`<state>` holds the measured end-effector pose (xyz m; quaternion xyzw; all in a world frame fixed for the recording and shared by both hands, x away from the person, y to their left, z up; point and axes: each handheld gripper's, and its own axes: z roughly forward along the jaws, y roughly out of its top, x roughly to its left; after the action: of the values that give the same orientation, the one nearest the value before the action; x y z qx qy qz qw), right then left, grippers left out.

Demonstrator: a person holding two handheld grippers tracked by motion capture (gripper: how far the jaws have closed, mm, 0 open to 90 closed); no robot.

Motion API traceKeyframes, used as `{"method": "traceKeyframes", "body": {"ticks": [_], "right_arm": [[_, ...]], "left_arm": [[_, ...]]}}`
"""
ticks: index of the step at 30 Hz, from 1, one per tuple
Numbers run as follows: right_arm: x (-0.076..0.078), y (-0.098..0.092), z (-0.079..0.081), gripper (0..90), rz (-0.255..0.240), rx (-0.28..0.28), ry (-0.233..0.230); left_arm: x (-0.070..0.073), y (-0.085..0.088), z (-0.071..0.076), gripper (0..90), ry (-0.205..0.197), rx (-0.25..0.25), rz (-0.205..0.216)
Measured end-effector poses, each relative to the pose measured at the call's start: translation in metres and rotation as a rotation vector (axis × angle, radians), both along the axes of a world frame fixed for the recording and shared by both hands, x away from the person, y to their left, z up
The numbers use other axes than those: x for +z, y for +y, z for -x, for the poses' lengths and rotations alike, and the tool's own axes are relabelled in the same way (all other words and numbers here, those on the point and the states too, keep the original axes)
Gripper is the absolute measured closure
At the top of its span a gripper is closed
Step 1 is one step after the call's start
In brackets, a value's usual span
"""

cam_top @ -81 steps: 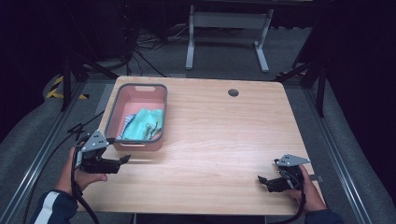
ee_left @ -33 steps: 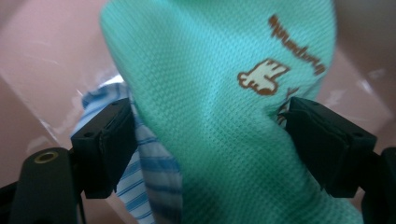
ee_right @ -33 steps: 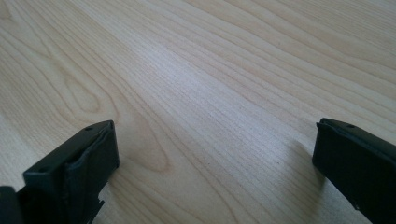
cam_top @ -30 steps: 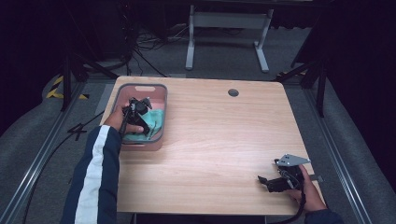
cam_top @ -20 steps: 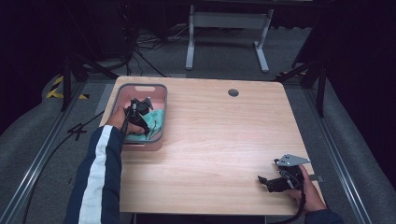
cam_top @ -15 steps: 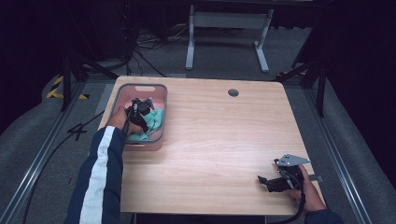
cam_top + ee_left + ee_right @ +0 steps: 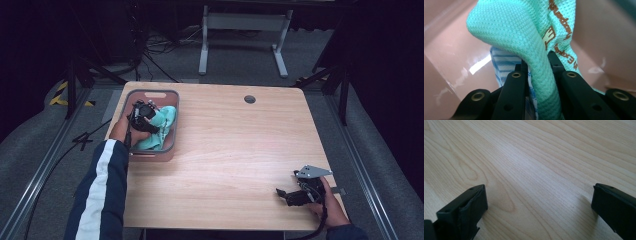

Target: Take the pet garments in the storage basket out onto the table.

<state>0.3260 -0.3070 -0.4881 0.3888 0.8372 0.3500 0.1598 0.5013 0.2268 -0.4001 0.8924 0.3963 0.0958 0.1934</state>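
The right gripper hangs low over the table, fingers spread wide apart above bare wood.

Pink bin walls hem the left gripper; tabletop open.

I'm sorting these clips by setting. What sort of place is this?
Probably a lab or studio for recording: a lone wooden table on grey carpet, dark curtains around it, floor rails beside it, cables beyond it.
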Motion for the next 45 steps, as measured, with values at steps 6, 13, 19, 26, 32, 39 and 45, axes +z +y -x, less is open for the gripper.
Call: {"method": "traceKeyframes", "body": {"ticks": [6,13,19,26,32,39,45], "right_arm": [[0.000,0.000,0.000,0.6,0.000,-0.001,0.000],[0.000,0.000,0.000,0.6,0.000,-0.001,-0.001],[0.000,0.000,0.000,0.5,0.000,-0.001,0.000],[0.000,0.000,0.000,0.6,0.000,-0.002,0.000],[0.000,0.000,0.000,0.6,0.000,-0.001,0.000],[0.000,0.000,0.000,0.6,0.001,-0.002,0.000],[0.000,0.000,0.000,0.6,0.001,-0.002,0.000]], "left_arm": [[0.023,0.006,0.019,80.0,-0.145,0.001,0.093],[0.046,0.013,0.034,80.4,-0.246,0.021,0.178],[0.068,0.021,0.044,80.6,-0.306,0.040,0.204],[0.090,0.024,0.053,80.6,-0.366,0.028,0.229],[0.101,0.024,0.058,80.6,-0.395,0.018,0.253],[0.105,0.009,0.063,80.6,-0.404,-0.026,0.270],[0.106,-0.008,0.064,80.6,-0.405,-0.062,0.289]]}}
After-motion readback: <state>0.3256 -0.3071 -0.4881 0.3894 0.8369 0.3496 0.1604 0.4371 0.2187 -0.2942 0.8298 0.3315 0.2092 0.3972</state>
